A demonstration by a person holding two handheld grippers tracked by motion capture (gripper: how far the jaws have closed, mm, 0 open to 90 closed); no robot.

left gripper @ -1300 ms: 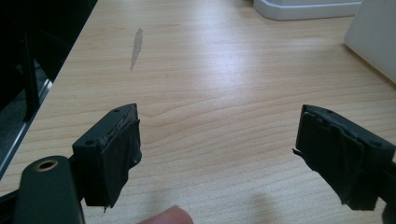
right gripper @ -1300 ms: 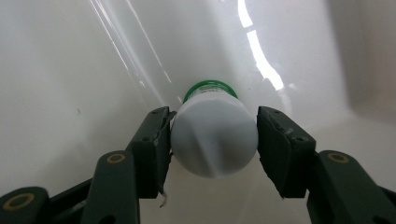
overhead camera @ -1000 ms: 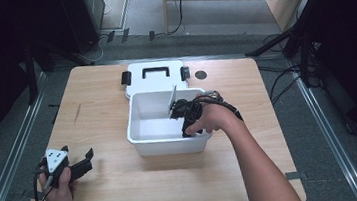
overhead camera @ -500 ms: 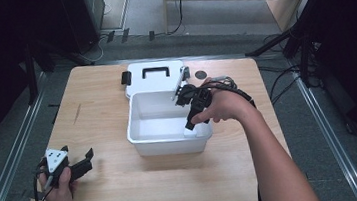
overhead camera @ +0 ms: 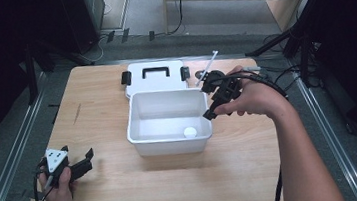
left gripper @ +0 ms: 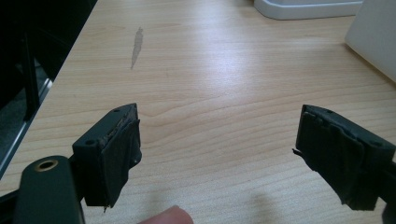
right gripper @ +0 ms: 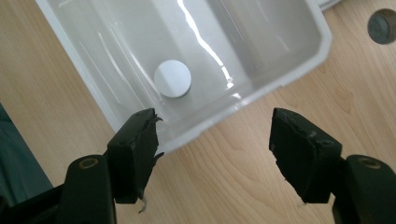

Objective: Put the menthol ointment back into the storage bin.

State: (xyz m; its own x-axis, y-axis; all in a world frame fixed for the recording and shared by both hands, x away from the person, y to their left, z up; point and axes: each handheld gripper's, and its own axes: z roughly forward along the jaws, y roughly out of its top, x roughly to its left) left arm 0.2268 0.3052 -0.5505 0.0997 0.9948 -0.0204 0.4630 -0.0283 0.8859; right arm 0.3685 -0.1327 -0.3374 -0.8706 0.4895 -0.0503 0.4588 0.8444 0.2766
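- Two grippers at the table (overhead camera: 254, 173): right gripper (overhead camera: 206, 102) above the right rim of the white bin (overhead camera: 140, 115), jaws just opened apart, empty.
- White disc (overhead camera: 189, 132) flat on the bin floor, near-right corner.
- Left gripper (overhead camera: 86, 160) at the table's near-left corner, jaws wide, empty.
- Lid (overhead camera: 155, 85) behind the bin, touching.

A round white disc (overhead camera: 189, 132) lies flat on the floor of an open white plastic bin (overhead camera: 143, 112), near the front wall and toward the bin's right corner. The bin is rectangular with a rolled rim and stands upright at the middle of the table, holding just this 1 disc.
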